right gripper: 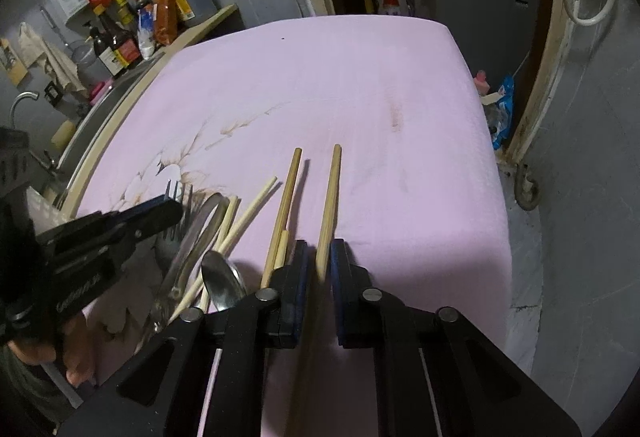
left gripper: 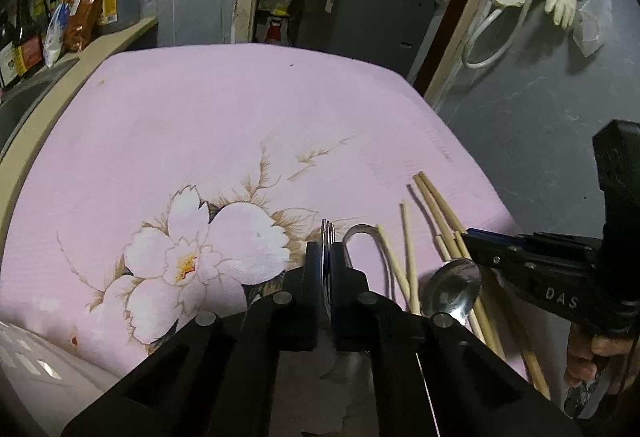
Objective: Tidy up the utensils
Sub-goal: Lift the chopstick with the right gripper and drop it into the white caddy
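My left gripper is shut on a metal fork, held edge-on with the tines pointing away over the pink floral cloth. It also shows in the right wrist view. To its right lie a metal spoon, a curved metal handle and several bamboo chopsticks. My right gripper has its jaws a little apart around a chopstick; whether it grips it is unclear. Another chopstick lies just left of it. The spoon shows there too.
Sauce bottles and packets stand on a wooden counter at the far left, beside a sink. The cloth's right edge drops to a grey floor. A doorway with dark boxes lies behind the table.
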A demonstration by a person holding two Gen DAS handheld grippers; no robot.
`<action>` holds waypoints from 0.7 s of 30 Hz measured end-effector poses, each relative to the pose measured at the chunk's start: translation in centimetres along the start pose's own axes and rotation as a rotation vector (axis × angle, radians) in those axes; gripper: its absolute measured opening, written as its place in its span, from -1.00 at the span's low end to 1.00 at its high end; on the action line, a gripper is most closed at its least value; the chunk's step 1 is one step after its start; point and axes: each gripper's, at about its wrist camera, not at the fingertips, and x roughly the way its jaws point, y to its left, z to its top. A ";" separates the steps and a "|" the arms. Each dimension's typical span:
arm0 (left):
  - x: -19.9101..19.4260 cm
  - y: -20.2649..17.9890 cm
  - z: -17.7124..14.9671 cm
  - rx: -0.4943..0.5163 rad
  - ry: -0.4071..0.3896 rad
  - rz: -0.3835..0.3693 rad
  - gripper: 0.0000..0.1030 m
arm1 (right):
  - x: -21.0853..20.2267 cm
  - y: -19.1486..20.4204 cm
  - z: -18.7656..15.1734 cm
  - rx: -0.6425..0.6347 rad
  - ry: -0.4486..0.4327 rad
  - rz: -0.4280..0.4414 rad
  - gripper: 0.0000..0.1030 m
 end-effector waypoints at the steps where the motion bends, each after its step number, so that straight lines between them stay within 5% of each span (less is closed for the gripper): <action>1: -0.2 -0.2 -0.1 0.010 -0.011 0.007 -1.00 | -0.2 -0.2 -0.1 0.015 -0.004 0.010 -0.91; 9: -4.1 -2.5 -1.1 0.089 -0.190 0.045 -1.00 | -4.2 -0.6 -2.6 0.082 -0.181 0.080 -0.93; 21: -12.8 -4.0 -2.6 0.129 -0.541 0.078 -1.00 | -12.4 5.5 -7.3 -0.073 -0.708 -0.009 -0.93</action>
